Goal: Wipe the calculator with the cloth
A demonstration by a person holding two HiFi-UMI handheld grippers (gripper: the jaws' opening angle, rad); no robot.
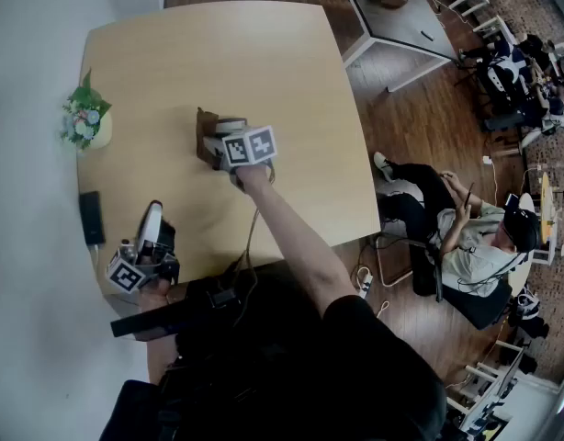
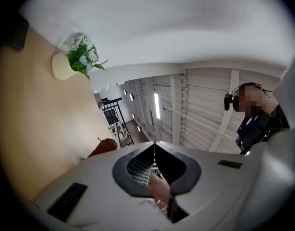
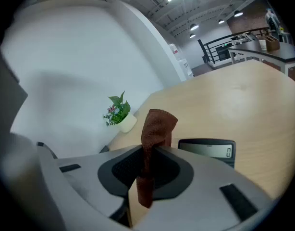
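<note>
Right tool (image 3: 148, 153): clenched on a soft, limp rust-brown woven cloth (image 3: 157, 124), gripped mid-fold. Dark rectangular calculator (image 3: 207, 150): flat on the pale wooden bench (image 3: 243, 95) just beyond; probably light, rigid and prone to sliding, best steadied at its edges. Display reads "0"; brand illegible. Left tool (image 2: 154, 148): clenched, empty.

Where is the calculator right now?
In the right gripper view, the calculator lies on the table just beyond the right claw, to the right of the cloth it grips.
</note>
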